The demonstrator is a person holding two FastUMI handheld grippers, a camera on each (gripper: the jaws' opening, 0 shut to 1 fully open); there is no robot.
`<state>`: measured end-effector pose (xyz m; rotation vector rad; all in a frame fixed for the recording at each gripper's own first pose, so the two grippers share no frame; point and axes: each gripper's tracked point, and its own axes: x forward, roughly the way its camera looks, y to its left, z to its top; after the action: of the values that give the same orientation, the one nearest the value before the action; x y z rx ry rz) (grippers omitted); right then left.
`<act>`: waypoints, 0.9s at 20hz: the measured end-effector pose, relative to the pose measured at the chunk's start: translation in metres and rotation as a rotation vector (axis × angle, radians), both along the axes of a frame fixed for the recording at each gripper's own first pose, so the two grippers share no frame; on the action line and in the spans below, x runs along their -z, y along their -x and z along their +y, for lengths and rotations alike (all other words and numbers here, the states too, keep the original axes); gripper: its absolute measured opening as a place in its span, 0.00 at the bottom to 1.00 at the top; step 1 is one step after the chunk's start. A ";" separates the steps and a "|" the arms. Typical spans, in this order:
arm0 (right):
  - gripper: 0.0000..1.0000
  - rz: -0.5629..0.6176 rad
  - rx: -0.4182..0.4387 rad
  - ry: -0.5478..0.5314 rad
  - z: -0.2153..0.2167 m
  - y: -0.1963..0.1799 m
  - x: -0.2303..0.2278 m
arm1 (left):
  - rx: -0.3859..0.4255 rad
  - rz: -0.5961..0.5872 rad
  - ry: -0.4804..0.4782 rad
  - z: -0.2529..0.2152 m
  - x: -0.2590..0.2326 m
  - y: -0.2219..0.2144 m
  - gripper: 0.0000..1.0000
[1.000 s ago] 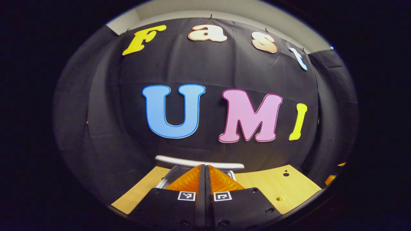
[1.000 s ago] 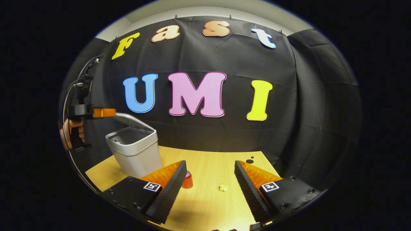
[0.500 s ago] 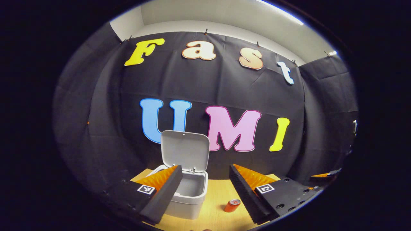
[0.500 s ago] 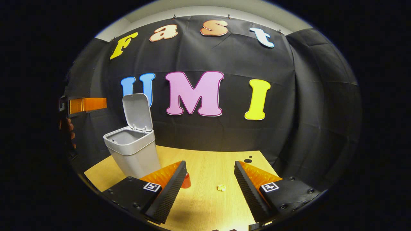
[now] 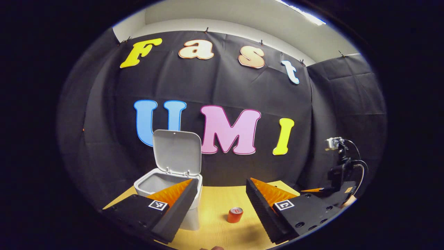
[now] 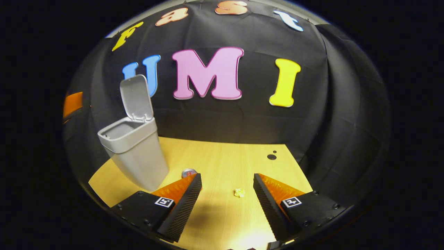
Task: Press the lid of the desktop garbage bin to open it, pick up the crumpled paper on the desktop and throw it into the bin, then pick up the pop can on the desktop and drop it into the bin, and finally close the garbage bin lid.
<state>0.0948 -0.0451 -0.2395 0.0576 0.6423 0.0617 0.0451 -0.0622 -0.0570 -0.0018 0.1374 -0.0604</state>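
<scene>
The grey desktop bin [image 6: 133, 152] stands on the wooden table at the left, its lid [image 6: 136, 97] swung upright. In the left gripper view the same bin [image 5: 156, 182] sits behind my left finger, lid [image 5: 177, 152] up. A red pop can [image 5: 235, 215] stands upright between my left gripper's fingers, farther off on the table; its top [image 6: 188, 172] peeks over my right gripper's left finger. A small crumpled paper [image 6: 239, 192] lies on the table between my right gripper's fingers. My left gripper [image 5: 221, 189] is open and empty. My right gripper [image 6: 227, 184] is open and empty, above the paper.
The wooden table [image 6: 222, 156] runs back to the black cloth wall, with two small dark holes [image 6: 271, 156] near its far right corner. The other gripper with its cable [image 5: 341, 173] shows at the right of the left gripper view.
The bin lid went from half raised to fully upright. My left gripper came off it, opened and drew back. My right gripper tilted down toward the table and the paper.
</scene>
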 end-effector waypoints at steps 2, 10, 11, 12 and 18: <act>0.97 0.094 -0.007 -0.004 -0.004 -0.007 0.039 | -0.022 0.025 -0.019 0.008 0.013 -0.004 0.96; 0.97 0.394 0.052 -0.060 -0.011 -0.037 0.160 | -0.118 0.128 -0.039 0.034 0.051 -0.015 0.96; 0.98 0.402 0.054 -0.055 -0.013 -0.042 0.169 | -0.137 0.139 -0.034 0.037 0.053 -0.017 0.96; 0.98 0.410 0.052 -0.028 -0.017 -0.046 0.178 | -0.152 0.144 -0.030 0.041 0.054 -0.017 0.96; 0.98 0.535 0.046 0.002 -0.026 -0.053 0.237 | -0.229 0.179 -0.035 0.055 0.069 -0.015 0.96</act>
<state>0.1479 -0.0710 -0.4766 0.0883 1.1750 -0.0002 0.0598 -0.0067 -0.1260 0.0122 0.3163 0.1710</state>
